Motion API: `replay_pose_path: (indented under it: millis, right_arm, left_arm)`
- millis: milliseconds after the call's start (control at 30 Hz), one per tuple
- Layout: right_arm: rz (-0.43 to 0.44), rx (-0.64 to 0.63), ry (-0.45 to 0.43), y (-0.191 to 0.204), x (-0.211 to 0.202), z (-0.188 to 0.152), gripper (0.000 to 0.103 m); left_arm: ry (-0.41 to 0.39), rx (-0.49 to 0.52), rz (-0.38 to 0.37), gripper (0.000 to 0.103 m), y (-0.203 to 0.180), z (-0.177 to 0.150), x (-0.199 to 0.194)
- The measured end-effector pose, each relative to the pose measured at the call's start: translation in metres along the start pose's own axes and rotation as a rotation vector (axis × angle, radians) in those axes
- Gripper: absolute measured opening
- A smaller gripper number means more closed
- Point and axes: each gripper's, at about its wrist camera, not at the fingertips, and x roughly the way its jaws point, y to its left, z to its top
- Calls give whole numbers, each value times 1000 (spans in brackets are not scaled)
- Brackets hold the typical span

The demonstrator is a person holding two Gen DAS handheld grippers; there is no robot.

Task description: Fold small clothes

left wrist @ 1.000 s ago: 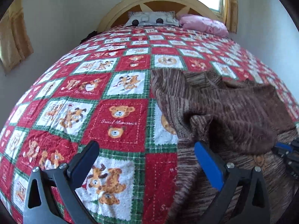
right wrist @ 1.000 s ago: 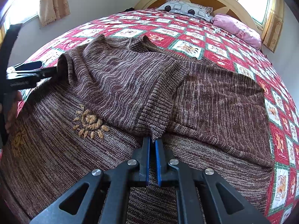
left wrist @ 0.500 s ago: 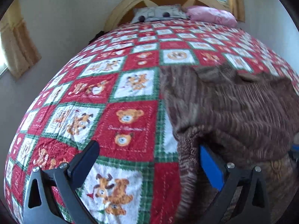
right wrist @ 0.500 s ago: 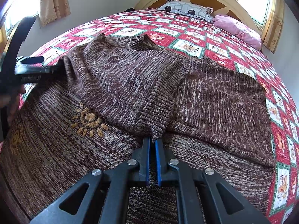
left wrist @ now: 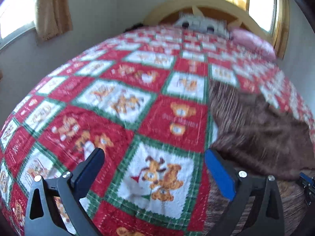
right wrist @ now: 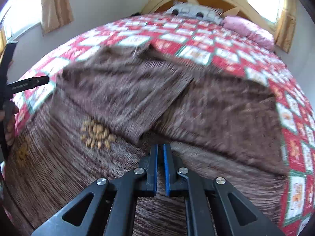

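1 brown sweater [right wrist: 122,90], 1 quilt [left wrist: 122,102], 2 pillows, 2 grippers.
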Motion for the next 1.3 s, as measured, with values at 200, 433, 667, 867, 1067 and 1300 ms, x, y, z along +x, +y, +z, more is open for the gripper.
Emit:
replay_pose_path:
  millis: [200, 433, 667, 867, 1067, 1300]
  right_arm:
    - [27, 62, -3, -21, 8, 49, 5]
    - [163, 275, 48, -61, 70, 78, 5]
    - [-69, 112, 52, -36, 67, 82, 5]
    - [127, 118, -46, -9, 19, 70, 5]
    - [36, -162, -19, 42, 25, 43, 5]
    - [-20, -202, -63, 48, 30, 29, 6]
  left_arm:
    - [-31, 126, 18, 103, -31, 23, 14]
    - [33, 160, 118, 103, -40, 11, 45]
    - [40, 101, 202, 103, -32, 9, 49]
    - [-53, 51, 63, 103, -21, 24, 21]
    - [-24, 230, -16, 102, -58, 54, 45]
    - [78, 267, -191, 79, -90, 70, 78]
